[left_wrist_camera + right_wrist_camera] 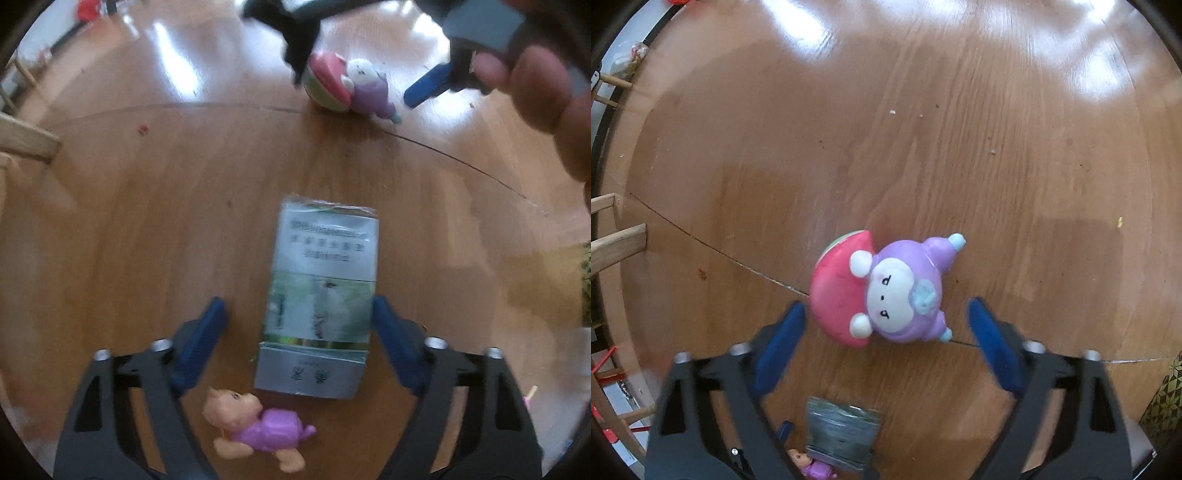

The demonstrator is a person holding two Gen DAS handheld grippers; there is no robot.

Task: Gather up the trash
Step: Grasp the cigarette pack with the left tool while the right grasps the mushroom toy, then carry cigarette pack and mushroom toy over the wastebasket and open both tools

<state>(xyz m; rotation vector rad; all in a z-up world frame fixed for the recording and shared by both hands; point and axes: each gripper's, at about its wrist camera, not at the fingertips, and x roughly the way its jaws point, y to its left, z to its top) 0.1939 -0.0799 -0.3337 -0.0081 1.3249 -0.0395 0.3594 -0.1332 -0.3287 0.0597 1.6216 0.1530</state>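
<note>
The round wooden table [960, 147] is bare beyond the toys. My left gripper [299, 314] straddles the cigarette pack [321, 295], right pad touching, left pad apart. My right gripper [886, 321] stands open around the watermelon figurine [882, 291], untouched.

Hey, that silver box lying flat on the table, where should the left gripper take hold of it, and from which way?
Grip the box across its two long side edges, near the lower half, coming straight down from above. It lies flat on the table, and those sides are parallel and narrower than the gap of the left gripper, whose fingers already straddle it. Probably keep clear of the small doll by its near end.
</note>
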